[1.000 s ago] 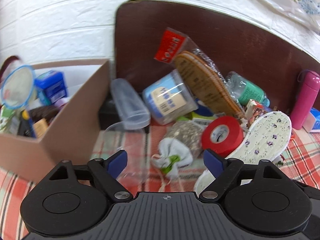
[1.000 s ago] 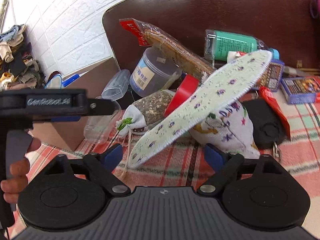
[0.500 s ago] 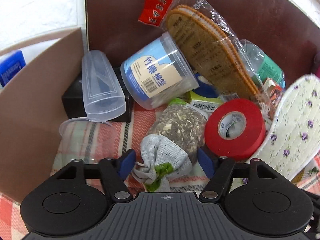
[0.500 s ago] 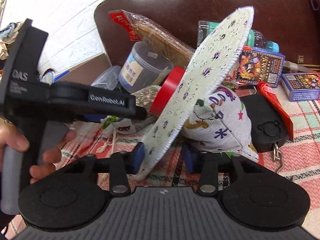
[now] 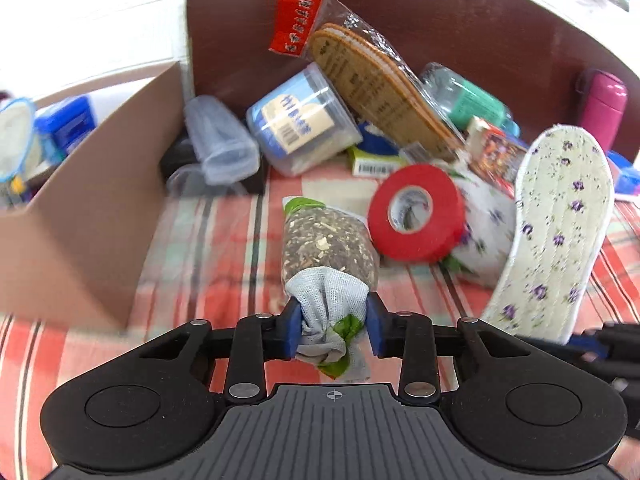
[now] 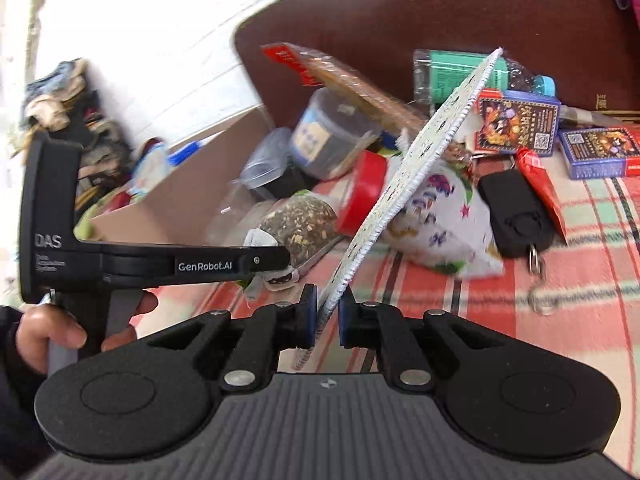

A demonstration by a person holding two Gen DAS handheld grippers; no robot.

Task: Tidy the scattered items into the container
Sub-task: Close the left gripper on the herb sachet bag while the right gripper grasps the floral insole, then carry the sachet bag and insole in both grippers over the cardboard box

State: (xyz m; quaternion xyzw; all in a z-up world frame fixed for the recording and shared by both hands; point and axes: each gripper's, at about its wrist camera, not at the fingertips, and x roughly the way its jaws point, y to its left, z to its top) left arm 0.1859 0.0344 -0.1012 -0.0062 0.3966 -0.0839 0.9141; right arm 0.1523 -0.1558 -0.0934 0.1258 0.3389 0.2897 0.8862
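Cardboard box (image 5: pixel 92 196) taken as landmark: open-topped, already holding a blue packet and other goods, standing on the checked cloth (image 5: pixel 224 248). Beside its near wall, a heap of loose items: packaged brown insoles (image 5: pixel 372 80), clear cotton-swab tub (image 5: pixel 300 120), red tape roll (image 5: pixel 416 212). Floral insole (image 5: pixel 560 232) raised clear of the cloth, farther from the box than the tape, pinched at its heel edge by the right gripper (image 6: pixel 325 316), blue pads nearly together. Herb sachet (image 5: pixel 328 248) between box and tape, gathered cloth neck clamped in the left gripper (image 5: pixel 332 328), pads closed about it. Judged step: carry both pieces over the box wall. Advised: lift the sachet high so the hanging body clears the rim; keep the long insole tilted to avoid sweeping the tape; release only above a gap in the box. Left view alone shows the box contents and the insole's face; right view alone shows the hand (image 6: pixel 52 332) on the left tool, the card boxes (image 6: pixel 516 120) and black key fob (image 6: pixel 516 212) far from the box.
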